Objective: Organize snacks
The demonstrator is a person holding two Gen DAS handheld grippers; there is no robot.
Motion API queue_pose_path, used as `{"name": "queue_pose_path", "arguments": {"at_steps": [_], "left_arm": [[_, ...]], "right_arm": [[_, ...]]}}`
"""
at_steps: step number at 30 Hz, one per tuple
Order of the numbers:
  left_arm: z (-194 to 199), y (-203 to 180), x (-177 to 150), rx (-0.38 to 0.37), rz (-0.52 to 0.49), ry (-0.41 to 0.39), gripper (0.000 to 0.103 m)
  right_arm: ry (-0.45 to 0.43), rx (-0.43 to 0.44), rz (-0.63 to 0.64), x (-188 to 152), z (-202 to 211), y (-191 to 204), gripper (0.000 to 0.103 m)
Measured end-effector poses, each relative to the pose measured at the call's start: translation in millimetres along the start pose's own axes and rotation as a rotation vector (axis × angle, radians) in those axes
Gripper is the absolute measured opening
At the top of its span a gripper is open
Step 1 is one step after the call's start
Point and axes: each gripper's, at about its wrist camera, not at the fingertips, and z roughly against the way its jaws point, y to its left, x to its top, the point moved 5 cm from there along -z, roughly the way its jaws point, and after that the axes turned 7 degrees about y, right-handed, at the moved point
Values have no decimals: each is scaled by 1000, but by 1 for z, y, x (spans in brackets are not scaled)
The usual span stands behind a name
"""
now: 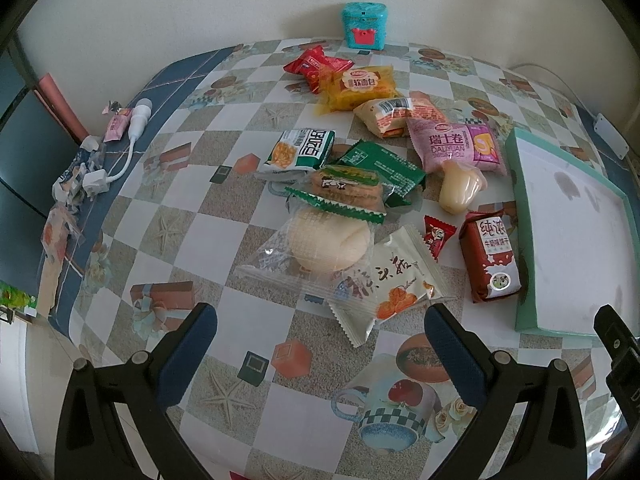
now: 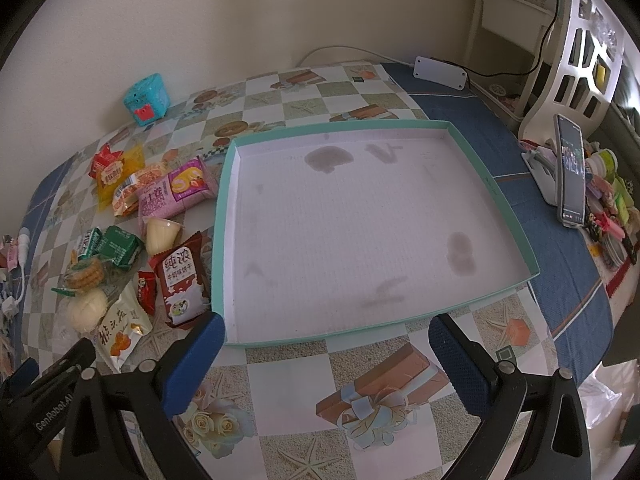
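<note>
Several wrapped snacks lie in a loose pile on the checked tablecloth. In the left wrist view I see a clear-wrapped round bun (image 1: 320, 248), a white packet with orange fruit (image 1: 394, 280), a dark red biscuit pack (image 1: 490, 258), a pink Swiss roll pack (image 1: 458, 146) and a pale jelly cup (image 1: 460, 188). An empty teal-rimmed tray (image 2: 224, 216) with a white floor lies to their right. My left gripper (image 1: 320, 322) is open and empty just short of the white packet. My right gripper (image 2: 324, 332) is open and empty at the tray's near rim.
A teal toy box (image 1: 363, 25) stands against the back wall. A white charger and cable (image 1: 132, 128) lie at the table's left edge. A phone on a stand (image 2: 570, 172), a white power strip (image 2: 440, 68) and small clutter sit at the right.
</note>
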Motion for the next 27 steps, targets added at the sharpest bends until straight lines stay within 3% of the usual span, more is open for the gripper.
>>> {"name": "queue_pose_path", "arguments": {"at_steps": [4, 11, 20, 27], "left_arm": [[3, 10, 9, -18, 44, 17, 103], [9, 34, 35, -27, 158, 34, 103], [-15, 46, 55, -89, 301, 123, 103], [-33, 53, 65, -60, 351, 176, 103]], "right_arm": [[-9, -8, -2, 6, 6, 3, 103], [-20, 71, 3, 35, 18, 33, 103], [83, 118, 78, 58, -9, 82, 103], [175, 126, 81, 67, -40, 105, 103]]}}
